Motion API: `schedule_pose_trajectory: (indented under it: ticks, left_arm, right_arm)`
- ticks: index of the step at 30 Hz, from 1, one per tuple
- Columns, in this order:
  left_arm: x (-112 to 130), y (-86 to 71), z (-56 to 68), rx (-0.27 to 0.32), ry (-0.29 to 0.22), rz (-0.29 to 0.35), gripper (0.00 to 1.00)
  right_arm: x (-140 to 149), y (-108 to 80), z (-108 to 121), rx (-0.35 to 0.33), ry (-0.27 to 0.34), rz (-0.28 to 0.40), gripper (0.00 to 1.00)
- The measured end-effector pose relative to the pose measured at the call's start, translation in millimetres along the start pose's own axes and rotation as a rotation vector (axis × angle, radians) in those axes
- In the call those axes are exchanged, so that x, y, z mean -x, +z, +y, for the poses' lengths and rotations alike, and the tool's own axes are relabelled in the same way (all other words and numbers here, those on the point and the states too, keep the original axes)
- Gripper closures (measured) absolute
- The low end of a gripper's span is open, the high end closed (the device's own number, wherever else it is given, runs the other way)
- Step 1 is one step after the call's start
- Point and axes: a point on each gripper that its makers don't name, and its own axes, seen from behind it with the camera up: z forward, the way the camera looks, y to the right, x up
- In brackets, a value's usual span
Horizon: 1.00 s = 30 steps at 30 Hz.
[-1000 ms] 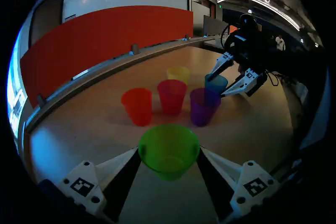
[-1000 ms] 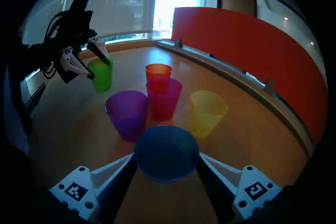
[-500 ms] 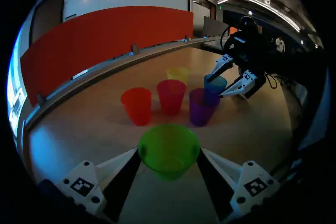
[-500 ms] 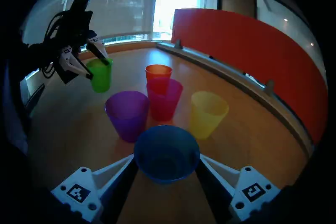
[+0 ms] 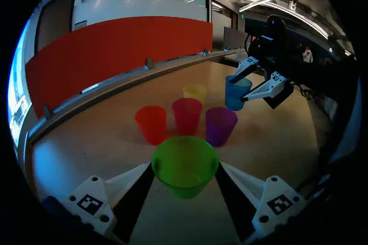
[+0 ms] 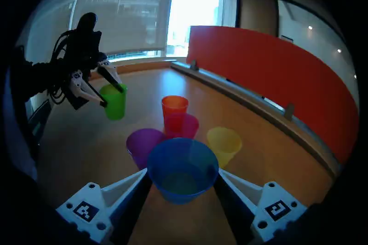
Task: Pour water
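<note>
My left gripper (image 5: 185, 171) is shut on a green cup (image 5: 185, 164), held upright above the wooden table (image 5: 106, 139). Across the table, my right gripper (image 5: 243, 87) holds a blue cup (image 5: 236, 92) in the air. In the right gripper view the right gripper (image 6: 182, 178) is shut on that blue cup (image 6: 182, 169), with a little water in its bottom. The green cup (image 6: 114, 101) hangs at the far left in the left gripper (image 6: 109, 95). On the table between them stand an orange cup (image 5: 152, 123), a red cup (image 5: 187, 115), a purple cup (image 5: 220, 126) and a yellow cup (image 5: 195, 93).
A red partition (image 5: 115, 47) with a rail runs along the table's far edge. A person's dark sleeve (image 6: 37, 75) reaches in behind the left gripper. Bright windows (image 6: 193, 15) stand beyond the table (image 6: 276, 153).
Both grippers have risen with their cups: the blue cup has lifted off the table and the standing cups now sit lower in both views.
</note>
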Motion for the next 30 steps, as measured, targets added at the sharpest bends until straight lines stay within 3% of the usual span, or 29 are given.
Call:
schedule_pose_trajectory:
  ticks: [11, 30]
  left_arm:
    - [-27, -16.5, 10.5, -0.013, 0.003, 0.094, 0.12]
    - [-64, -50.2, 34.3, -0.017, 0.006, 0.247, 0.12]
  right_arm:
    - [-54, -20.8, -17, 0.019, -0.031, 0.111, 0.11]
    - [-119, -48.7, -47, 0.024, -0.020, 0.289, 0.11]
